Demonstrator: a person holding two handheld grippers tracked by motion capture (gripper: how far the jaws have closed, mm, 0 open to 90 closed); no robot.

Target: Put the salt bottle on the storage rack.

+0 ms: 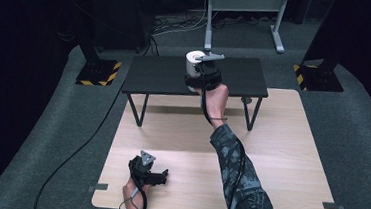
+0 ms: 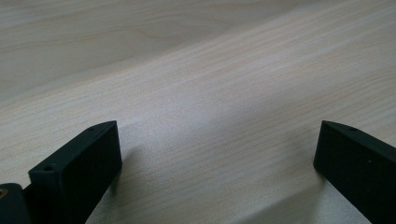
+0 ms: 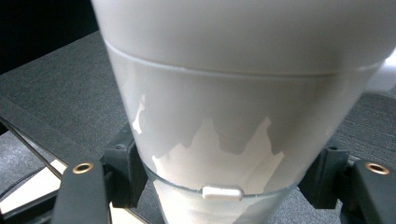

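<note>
Your right tongs (image 1: pixel 199 71) are clamped on the white cup (image 3: pixel 233 116) on the black shelf (image 1: pixel 160 75), and your left tongs (image 1: pixel 164 175) rest with jaws apart on the bench (image 1: pixel 279 157).

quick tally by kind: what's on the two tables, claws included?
White cup, on the black raised table: 1
Claws: 2, the right claw shut on the cup, the left claw open over the wooden table
Total: 3
</note>
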